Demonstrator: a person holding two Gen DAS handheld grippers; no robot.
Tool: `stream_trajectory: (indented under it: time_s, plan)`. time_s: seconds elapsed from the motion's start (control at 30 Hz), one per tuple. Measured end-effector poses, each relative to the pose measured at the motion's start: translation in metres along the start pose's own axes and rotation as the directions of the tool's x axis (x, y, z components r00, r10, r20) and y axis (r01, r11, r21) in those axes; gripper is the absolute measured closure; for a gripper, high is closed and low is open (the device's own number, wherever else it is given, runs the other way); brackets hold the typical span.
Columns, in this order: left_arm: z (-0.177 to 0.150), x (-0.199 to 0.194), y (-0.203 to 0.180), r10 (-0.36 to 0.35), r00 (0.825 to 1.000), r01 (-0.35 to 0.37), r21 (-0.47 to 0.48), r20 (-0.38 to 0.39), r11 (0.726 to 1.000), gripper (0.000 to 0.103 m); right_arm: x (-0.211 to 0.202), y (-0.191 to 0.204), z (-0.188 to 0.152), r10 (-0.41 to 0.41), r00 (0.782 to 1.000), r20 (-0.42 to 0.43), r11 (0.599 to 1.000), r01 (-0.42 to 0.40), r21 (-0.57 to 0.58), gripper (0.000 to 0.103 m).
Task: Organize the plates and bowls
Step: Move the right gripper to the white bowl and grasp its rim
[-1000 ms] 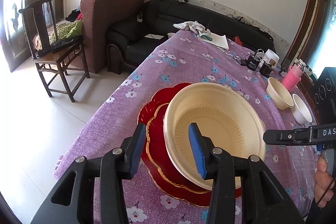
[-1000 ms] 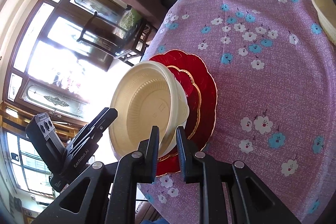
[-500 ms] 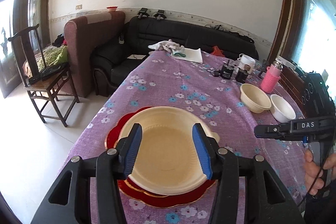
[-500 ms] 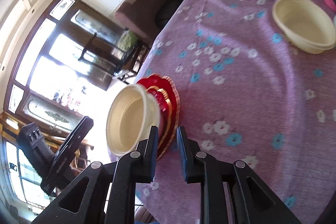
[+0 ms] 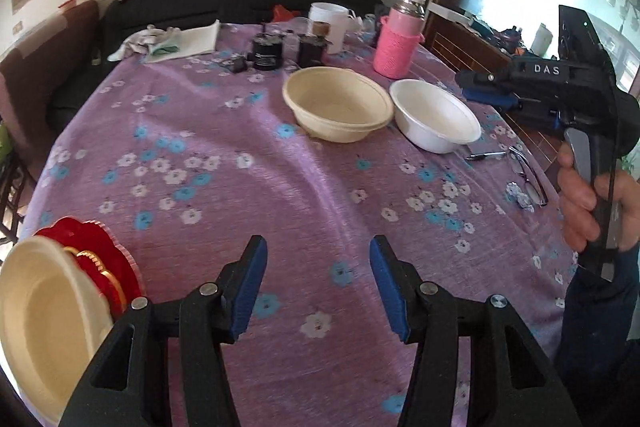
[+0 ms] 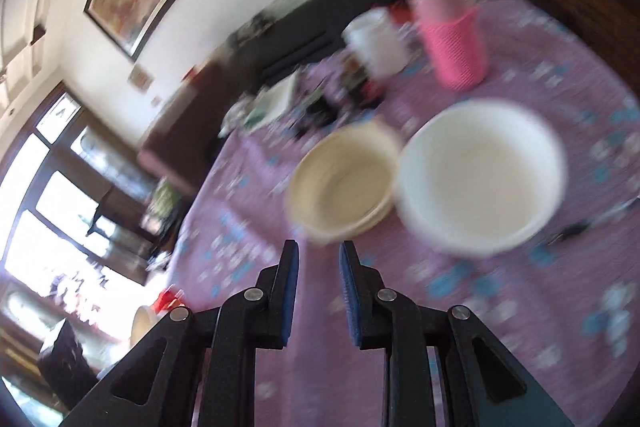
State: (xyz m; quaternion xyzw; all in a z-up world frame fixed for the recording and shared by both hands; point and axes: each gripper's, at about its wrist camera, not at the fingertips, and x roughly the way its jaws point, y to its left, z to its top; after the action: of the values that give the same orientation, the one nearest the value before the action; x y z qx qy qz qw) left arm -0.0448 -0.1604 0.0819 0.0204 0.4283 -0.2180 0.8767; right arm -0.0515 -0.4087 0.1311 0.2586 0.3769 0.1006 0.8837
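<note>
Across the worktop (image 5: 312, 195), under its purple flowered cloth, the dishes sit in two groups well apart. Ahead of the left tool (image 5: 318, 287) and a little to its right, a cream bowl (image 5: 336, 103) stands upright with a white bowl (image 5: 434, 121) just beside it, rims close enough that I cannot tell whether they touch. Far off to that tool's left, at the near edge, a big cream bowl (image 5: 36, 323) rests on a stack of red plates (image 5: 100, 259) with gold trim. Only the left view shows this stack clearly; in the right view it is a small red-and-cream patch (image 6: 158, 307) low beside the tool's left finger.

The left tool stands fairly wide, its jaws having just been opening, with nothing but cloth between the blue pads (image 5: 250, 291). The right tool (image 6: 318, 291) is narrow, a slim gap between its fingers, its jaws also just easing apart and empty. From the left view it shows side-on at the far right, gripped by the person's hand (image 5: 588, 199).

The right view is badly blurred, yet it brings both bowls closer: the cream bowl (image 6: 340, 183) straight beyond the fingertips, the white bowl (image 6: 480, 175) to its right.

Behind the bowls stand a pink flask (image 5: 398, 41), a white mug (image 5: 330, 23) and two black canisters (image 5: 268, 53). Only the left view shows spectacles (image 5: 528, 175) and a pen (image 5: 486, 155) past the white bowl.
</note>
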Motion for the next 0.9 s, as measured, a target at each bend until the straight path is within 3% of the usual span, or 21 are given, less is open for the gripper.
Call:
stream_trajectory:
  time_s: [0.07,0.13,0.2,0.23,0.3,0.37,0.57,0.9]
  plan:
    - [0.015,0.014,-0.019,-0.033,0.999,0.033,0.009,-0.012,0.999,0.051,-0.013,-0.021,0.02,-0.108,0.99,0.087,0.994,0.11,-0.013,0.08]
    - [0.032,0.028,-0.037,-0.046,0.999,0.047,0.022,-0.014,0.999,0.051,-0.027,-0.053,0.033,-0.21,0.953,0.218,0.977,0.214,0.009,0.08]
    - [0.054,0.045,-0.05,-0.067,0.998,0.067,0.021,-0.017,0.998,0.051,-0.029,-0.082,0.038,-0.269,0.925,0.266,0.962,0.27,0.035,0.08]
    - [0.064,0.053,-0.054,-0.082,0.996,0.082,0.011,-0.021,0.997,0.051,-0.022,-0.099,0.041,-0.29,0.932,0.217,0.957,0.285,0.057,0.08]
    - [0.085,0.073,-0.062,-0.108,0.994,0.107,-0.016,-0.032,0.994,0.051,-0.016,-0.124,0.043,-0.198,0.97,0.138,0.973,0.178,0.145,0.079]
    - [0.1,0.095,-0.067,-0.106,0.993,0.104,-0.043,-0.052,0.994,0.051,-0.011,-0.139,0.045,-0.12,0.989,0.092,0.975,0.1,0.2,0.079]
    - [0.122,0.135,-0.068,-0.147,0.985,0.135,-0.13,-0.088,0.982,0.051,-0.009,-0.147,0.039,-0.12,0.991,0.065,0.965,0.101,0.242,0.079]
    - [0.128,0.165,-0.075,-0.147,0.983,0.131,-0.148,-0.107,0.98,0.051,-0.002,-0.155,0.034,-0.183,0.982,0.033,0.955,0.17,0.245,0.078]
